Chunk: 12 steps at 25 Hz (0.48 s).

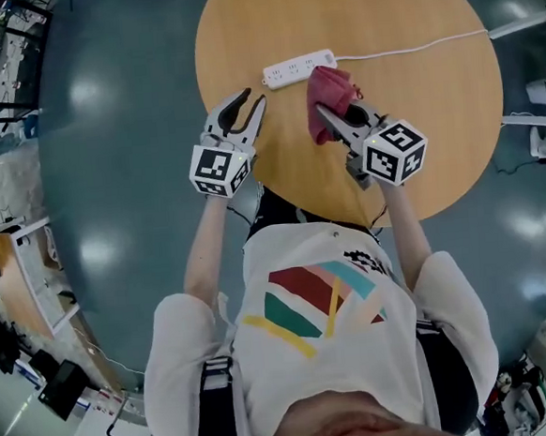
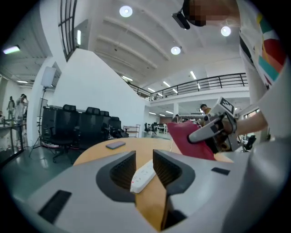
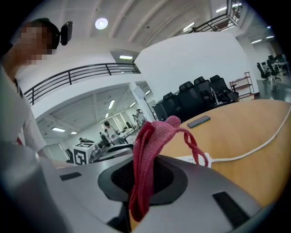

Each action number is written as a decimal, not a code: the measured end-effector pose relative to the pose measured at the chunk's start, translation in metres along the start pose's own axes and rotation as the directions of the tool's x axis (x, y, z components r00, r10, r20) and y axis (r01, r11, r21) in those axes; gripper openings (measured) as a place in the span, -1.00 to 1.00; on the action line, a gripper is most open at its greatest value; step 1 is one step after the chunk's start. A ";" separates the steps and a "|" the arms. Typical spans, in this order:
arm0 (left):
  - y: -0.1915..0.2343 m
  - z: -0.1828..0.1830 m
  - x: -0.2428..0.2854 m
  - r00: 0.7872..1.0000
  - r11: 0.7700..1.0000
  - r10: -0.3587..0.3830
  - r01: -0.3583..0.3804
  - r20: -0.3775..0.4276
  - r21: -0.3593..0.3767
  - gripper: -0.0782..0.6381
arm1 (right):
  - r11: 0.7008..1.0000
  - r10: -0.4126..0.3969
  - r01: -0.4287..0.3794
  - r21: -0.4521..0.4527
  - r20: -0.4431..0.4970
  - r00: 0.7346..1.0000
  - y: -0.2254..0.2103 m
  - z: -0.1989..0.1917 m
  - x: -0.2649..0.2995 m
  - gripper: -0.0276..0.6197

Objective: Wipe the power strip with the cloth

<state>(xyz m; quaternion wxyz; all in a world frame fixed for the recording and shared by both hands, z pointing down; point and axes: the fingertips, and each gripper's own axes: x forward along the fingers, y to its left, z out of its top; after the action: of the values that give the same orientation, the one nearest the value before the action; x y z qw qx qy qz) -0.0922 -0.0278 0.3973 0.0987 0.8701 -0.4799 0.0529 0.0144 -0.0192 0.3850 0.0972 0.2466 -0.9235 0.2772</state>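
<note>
A white power strip (image 1: 297,68) lies on the round wooden table (image 1: 426,125), its cable (image 1: 410,46) running off to the right. My right gripper (image 1: 324,114) is shut on a red cloth (image 1: 324,94), which hangs bunched just in front of the strip's right end. The right gripper view shows the cloth (image 3: 145,154) pinched between the jaws, with the strip (image 3: 195,159) behind it. My left gripper (image 1: 252,98) hovers at the table's near-left edge, short of the strip, open and empty. Beyond its jaws lies the strip (image 2: 142,176).
A dark phone (image 2: 115,144) lies near the table's far edge. Black office chairs (image 2: 86,123) stand past the table. The floor around the table is blue-grey, with cluttered benches (image 1: 24,279) at the left.
</note>
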 end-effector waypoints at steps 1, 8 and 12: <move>0.009 -0.009 0.011 0.999 0.999 -0.031 0.032 -0.041 0.015 -0.38 | 1.000 0.003 -0.003 -0.005 -0.041 0.999 -0.007 0.000 0.009 -0.79; 0.018 -0.062 0.081 0.932 0.950 -0.254 0.290 -0.259 0.112 -0.07 | 0.993 0.117 -0.110 0.046 -0.239 0.964 -0.049 0.020 0.080 -0.79; 0.023 -0.084 0.097 0.887 0.915 -0.281 0.363 -0.365 0.177 -0.06 | 0.984 0.159 -0.118 0.131 -0.371 0.915 -0.067 0.004 0.129 -0.79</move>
<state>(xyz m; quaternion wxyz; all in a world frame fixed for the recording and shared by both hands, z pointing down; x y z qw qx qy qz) -0.0601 -0.1012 0.5003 0.0797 0.9219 -0.2943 0.2389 -0.0626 -0.1216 0.4538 0.2411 0.1271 -0.8862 0.3746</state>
